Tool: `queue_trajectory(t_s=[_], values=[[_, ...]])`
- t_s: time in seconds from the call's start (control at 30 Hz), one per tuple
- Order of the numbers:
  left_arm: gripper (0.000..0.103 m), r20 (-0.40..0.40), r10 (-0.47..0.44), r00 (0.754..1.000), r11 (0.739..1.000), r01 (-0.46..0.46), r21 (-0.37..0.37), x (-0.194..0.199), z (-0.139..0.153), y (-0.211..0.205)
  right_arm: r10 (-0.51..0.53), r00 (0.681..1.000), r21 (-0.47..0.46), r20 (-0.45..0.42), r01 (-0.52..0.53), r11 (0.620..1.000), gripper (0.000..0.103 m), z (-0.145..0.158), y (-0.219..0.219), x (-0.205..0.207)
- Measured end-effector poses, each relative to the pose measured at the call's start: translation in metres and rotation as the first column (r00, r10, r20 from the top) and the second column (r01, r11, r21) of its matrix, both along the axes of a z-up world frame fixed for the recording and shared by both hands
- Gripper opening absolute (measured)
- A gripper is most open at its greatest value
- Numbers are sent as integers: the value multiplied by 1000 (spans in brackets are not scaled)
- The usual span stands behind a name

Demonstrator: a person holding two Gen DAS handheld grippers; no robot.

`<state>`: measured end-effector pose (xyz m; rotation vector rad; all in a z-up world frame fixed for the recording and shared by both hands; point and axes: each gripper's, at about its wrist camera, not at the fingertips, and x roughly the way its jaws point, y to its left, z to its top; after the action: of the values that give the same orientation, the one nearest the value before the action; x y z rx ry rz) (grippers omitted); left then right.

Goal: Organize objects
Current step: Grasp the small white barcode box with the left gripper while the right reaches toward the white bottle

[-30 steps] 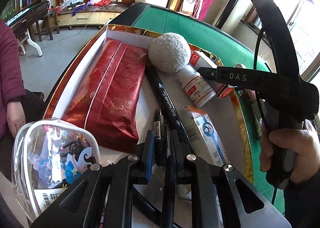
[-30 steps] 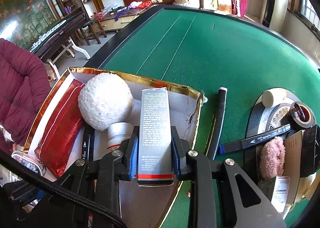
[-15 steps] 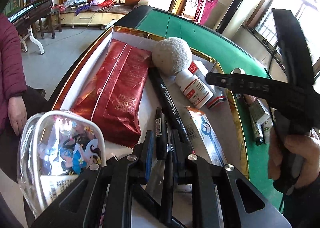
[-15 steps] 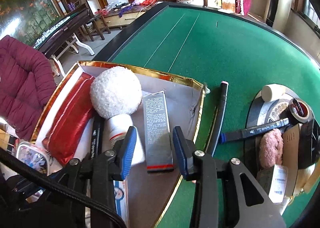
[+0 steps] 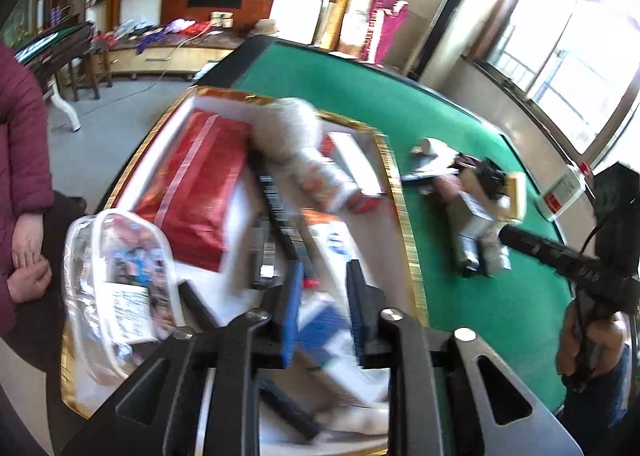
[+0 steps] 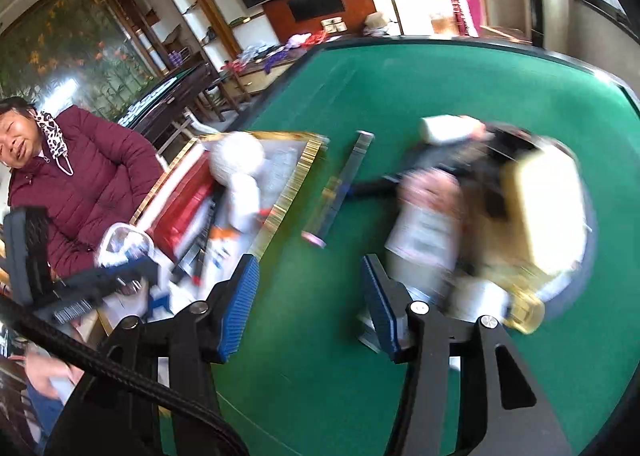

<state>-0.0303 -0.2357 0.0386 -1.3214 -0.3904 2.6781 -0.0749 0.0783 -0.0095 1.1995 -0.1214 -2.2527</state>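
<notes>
Now both wrist views are smeared by motion, unlike the sharp frames a second ago. The left gripper, which a second ago clamped a black pen, has let it go: its blue-padded jaws are opening with nothing pressed between them, and the short black pen lies in the gold-rimmed white cardboard box just beyond the fingertips. Seen through the gap is a white-and-blue carton with an orange end, lying on the box floor.

The right gripper has also released. A second ago it held the narrow grey printed carton upright over the box; that grey carton now lies flat at the far right of the box, beside the white bottle with a red label and the white fuzzy ball. The right jaws are opening, empty, and have swung away from the box to hover over the green felt table, between the box edge and a blurred heap of small items on a round grey tray. A dark pen-like stick lies on the felt ahead.

The red foil packet and the clear zip pouch with cartoon print sit where they did before. A person in a maroon padded jacket sits beside the box.
</notes>
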Motion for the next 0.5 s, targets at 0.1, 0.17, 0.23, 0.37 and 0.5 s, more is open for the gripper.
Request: queue_trajectory(t_s=[0.1, 0.17, 0.23, 0.37, 0.5], values=[[29, -1, -75, 997, 997, 75, 0, -3, 6, 35, -35, 999, -11, 12, 35, 999, 52, -10, 36, 7], [29, 11, -135, 991, 991, 135, -15, -10, 7, 63, -71, 997, -44, 31, 72, 996, 52, -16, 59, 9], [30, 34, -175, 984, 984, 177, -36, -21, 4, 88, -100, 993, -92, 56, 105, 990, 52, -19, 78, 6], [30, 80, -216, 973, 973, 221, -65, -57, 1, 136, -140, 984, -155, 106, 156, 976, 52, -25, 97, -3], [45, 112, -186, 976, 975, 197, -99, -91, 2, 164, -147, 983, -184, 110, 165, 969, 52, -23, 102, -5]])
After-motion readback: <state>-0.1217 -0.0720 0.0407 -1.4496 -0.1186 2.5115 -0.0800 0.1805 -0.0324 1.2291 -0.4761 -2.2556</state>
